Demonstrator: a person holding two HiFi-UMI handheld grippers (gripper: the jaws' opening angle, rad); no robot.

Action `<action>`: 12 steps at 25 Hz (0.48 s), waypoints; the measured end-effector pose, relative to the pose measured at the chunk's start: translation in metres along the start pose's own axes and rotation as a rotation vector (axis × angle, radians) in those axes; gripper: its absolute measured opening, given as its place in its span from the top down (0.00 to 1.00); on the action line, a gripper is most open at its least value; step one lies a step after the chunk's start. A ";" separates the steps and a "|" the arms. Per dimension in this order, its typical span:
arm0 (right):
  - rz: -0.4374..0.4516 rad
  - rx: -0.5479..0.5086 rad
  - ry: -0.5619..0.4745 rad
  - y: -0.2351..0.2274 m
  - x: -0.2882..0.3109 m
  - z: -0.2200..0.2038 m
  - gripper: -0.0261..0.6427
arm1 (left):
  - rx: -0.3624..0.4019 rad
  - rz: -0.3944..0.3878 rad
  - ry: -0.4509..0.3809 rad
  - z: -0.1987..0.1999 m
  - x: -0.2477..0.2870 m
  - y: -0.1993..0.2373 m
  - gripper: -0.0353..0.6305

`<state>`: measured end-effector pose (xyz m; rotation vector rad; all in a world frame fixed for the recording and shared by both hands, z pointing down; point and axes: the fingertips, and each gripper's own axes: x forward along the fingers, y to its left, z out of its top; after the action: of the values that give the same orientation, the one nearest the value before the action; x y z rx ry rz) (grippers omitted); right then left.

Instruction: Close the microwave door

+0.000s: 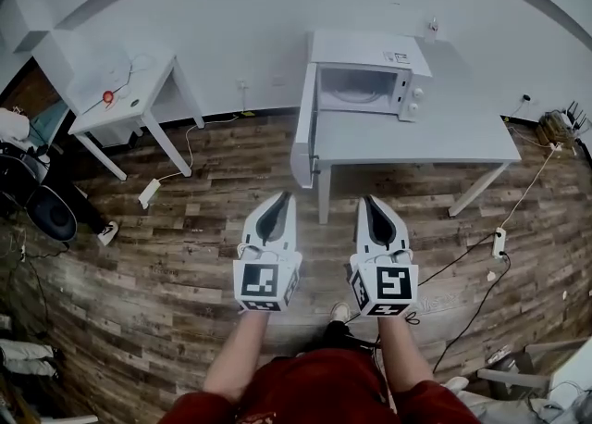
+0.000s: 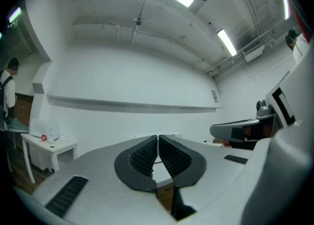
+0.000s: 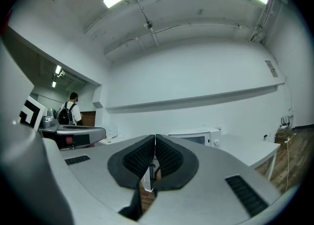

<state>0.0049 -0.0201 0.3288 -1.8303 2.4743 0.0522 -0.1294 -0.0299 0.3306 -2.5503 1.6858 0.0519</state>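
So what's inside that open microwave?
Through the open door, the microwave shows a pale, bare-looking inside with no food or dish I can make out. Its ceiling is covered by the top, and it's too far to be sure.

Bright, even overhead light; fisheye-warped edges.

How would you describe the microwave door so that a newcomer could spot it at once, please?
Find the larger white table by the wall; a white microwave sits at its left end. The door is the white panel on the microwave's left side, the only part swung wide open.
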 end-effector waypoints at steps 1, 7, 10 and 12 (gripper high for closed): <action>0.005 0.006 -0.001 -0.007 0.008 0.000 0.92 | 0.003 0.006 0.000 0.002 0.010 0.000 0.89; 0.019 0.033 -0.003 -0.052 0.045 -0.002 0.92 | 0.015 0.027 -0.002 0.005 0.062 -0.011 0.89; 0.027 0.044 0.001 -0.070 0.060 -0.006 0.92 | 0.019 0.036 0.005 0.002 0.082 -0.015 0.89; 0.032 0.051 0.006 -0.080 0.069 -0.009 0.92 | 0.026 0.040 0.009 0.000 0.094 -0.017 0.89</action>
<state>0.0610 -0.1096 0.3339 -1.7738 2.4850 -0.0150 -0.0766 -0.1093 0.3248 -2.5023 1.7300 0.0208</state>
